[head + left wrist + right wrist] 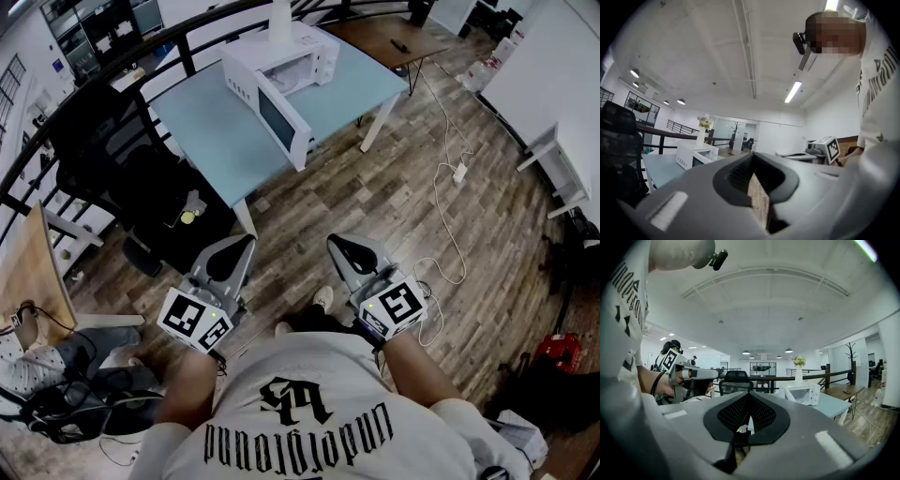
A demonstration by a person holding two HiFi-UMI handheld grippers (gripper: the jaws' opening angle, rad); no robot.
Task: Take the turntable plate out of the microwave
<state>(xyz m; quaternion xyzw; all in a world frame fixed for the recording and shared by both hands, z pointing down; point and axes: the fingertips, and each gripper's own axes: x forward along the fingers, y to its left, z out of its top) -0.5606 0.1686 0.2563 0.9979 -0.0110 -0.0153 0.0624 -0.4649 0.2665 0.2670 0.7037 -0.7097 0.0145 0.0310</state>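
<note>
A white microwave (298,58) stands on a light blue table (206,131) far ahead of me, with its door (281,124) swung open toward me. Its cavity is too small to show the turntable plate. The same microwave (696,156) appears at the left of the left gripper view, and the microwave (802,393) lies right of centre in the right gripper view. My left gripper (246,242) and right gripper (335,244) are held side by side over the wooden floor, well short of the table. Both are shut with nothing between the jaws, as the left gripper (753,163) and right gripper (749,401) show in their own views.
A white vase (798,373) with flowers stands on top of the microwave. A black office chair (112,155) sits left of the table, before a dark railing (141,52). A brown desk (386,36) is behind. Cables (452,211) trail across the floor at the right.
</note>
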